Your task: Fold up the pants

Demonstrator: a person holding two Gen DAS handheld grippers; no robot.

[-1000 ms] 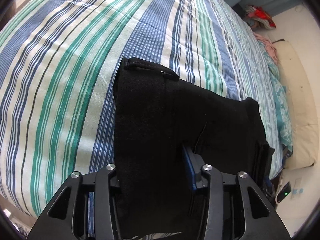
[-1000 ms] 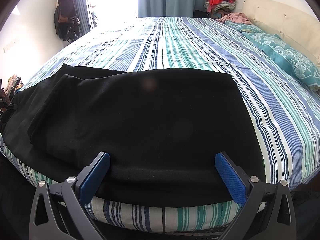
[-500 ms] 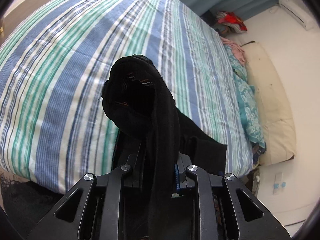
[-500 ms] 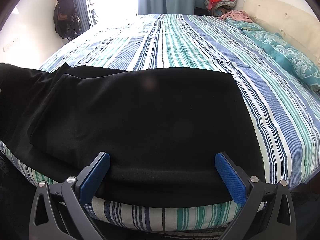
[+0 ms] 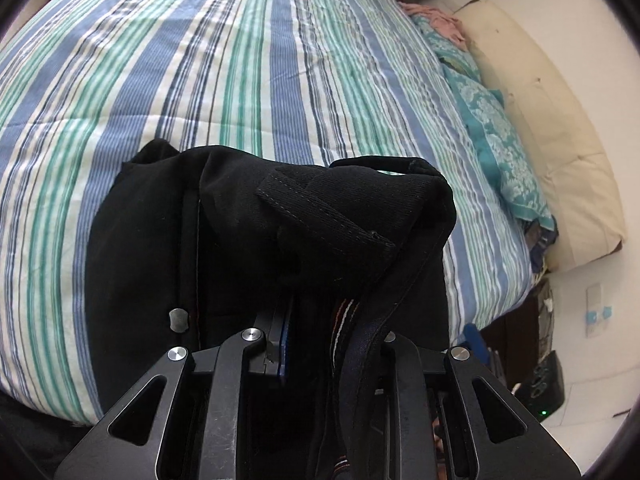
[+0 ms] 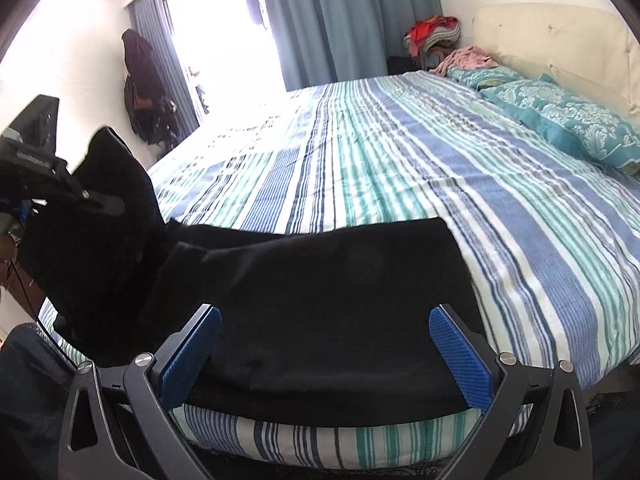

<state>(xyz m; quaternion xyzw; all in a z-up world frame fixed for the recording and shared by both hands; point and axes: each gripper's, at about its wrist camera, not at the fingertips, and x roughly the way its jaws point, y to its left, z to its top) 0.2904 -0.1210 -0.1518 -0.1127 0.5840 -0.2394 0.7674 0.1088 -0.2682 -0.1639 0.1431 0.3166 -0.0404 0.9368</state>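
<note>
Black pants (image 6: 320,280) lie lengthwise along the striped bed's (image 6: 460,184) near edge. Left tongs (image 5: 320,340), at nine o'clock, clamp the lifted waistband; right tongs (image 6: 324,352) hover wide open, empty.

You had the bed (image 6: 400,184) as your only surface, covered by a quilt (image 5: 248,80) striped in blue, teal and white that ran lengthwise toward the window. The black pants (image 6: 320,304) lay across the near edge of it, flat over most of their length, with one end lifted off the quilt at your left. At the head end, two teal patterned pillows (image 6: 572,124) rested against the cream padded headboard (image 6: 560,40). Beyond them a pink garment (image 6: 466,60) sat crumpled on the far corner, though whether it touched the pillow or only the quilt was hard to tell from either view.
</note>
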